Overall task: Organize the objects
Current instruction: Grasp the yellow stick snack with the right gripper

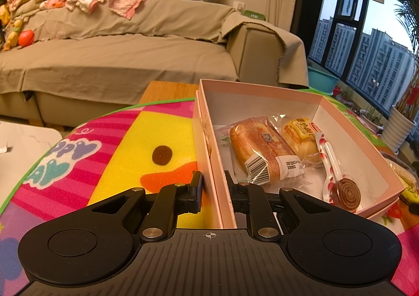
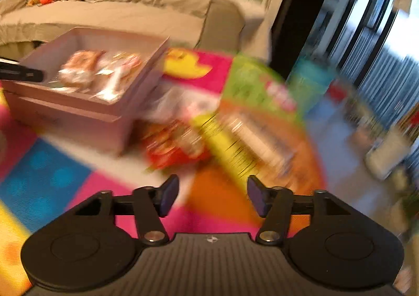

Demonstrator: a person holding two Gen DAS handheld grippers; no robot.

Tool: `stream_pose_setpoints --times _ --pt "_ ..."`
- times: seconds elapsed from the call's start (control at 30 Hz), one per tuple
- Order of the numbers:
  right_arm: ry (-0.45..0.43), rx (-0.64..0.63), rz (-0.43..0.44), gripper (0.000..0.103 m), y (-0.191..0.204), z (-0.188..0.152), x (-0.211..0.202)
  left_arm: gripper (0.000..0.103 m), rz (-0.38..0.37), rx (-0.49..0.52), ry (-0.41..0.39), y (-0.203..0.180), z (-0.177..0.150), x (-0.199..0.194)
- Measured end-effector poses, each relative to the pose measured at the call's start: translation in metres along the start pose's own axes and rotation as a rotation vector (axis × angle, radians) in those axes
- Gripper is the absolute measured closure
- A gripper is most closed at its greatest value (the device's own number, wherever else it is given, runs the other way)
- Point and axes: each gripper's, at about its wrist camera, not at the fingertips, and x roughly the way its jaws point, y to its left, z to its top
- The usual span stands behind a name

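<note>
Two sets of jaws are yours here. Your left gripper (image 1: 213, 186) is clamped on the near wall of the pink box (image 1: 262, 91), one finger outside, one inside. Just beyond the inner finger lie two wrapped breads (image 1: 262, 149) and a lollipop (image 1: 345, 191). Your right gripper (image 2: 213, 196) is parted with nothing between its jaws; blurred snack packets (image 2: 178, 144) lie just ahead on the play mat (image 2: 47, 180).
</note>
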Motion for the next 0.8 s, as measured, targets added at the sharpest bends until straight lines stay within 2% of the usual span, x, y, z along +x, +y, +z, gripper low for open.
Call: stream_pose_setpoints --times 0.2,0.3,0.43,0.5,0.6,0.7,0.73,0.77,0.8 --pt "0.023 0.074 0.021 0.042 -0.029 0.009 0.037 0.086 0.001 0.003 0.001 0.0 0.0 0.0" --pt "0.072 0.172 0.144 0.041 -0.037 0.006 0.038 0.086 0.002 0.004 0.0 0.0 0.0 0.0" --pt "0.068 0.193 0.322 0.041 -0.035 0.004 0.016 0.086 0.004 0.002 0.0 0.001 0.0 0.0" --pt "0.043 0.18 0.309 0.042 -0.03 0.006 0.011 0.086 0.004 0.003 0.0 0.001 0.0 0.0" --pt "0.027 0.186 0.228 0.043 -0.031 0.013 0.021 0.086 0.007 0.006 0.003 0.001 0.0 0.0" --pt "0.051 0.224 0.177 0.053 -0.034 0.018 0.042 0.086 0.011 0.014 0.009 0.0 0.0 -0.001" --pt "0.053 0.238 0.182 0.055 -0.035 0.018 0.045 0.086 0.011 0.016 0.011 0.0 0.0 -0.001" --pt "0.054 0.246 0.192 0.063 -0.036 0.02 0.047 0.086 0.011 0.017 0.012 0.0 0.0 -0.001" --pt "0.054 0.242 0.201 0.066 -0.037 0.022 0.046 0.086 0.012 0.016 0.012 0.0 0.0 -0.001"
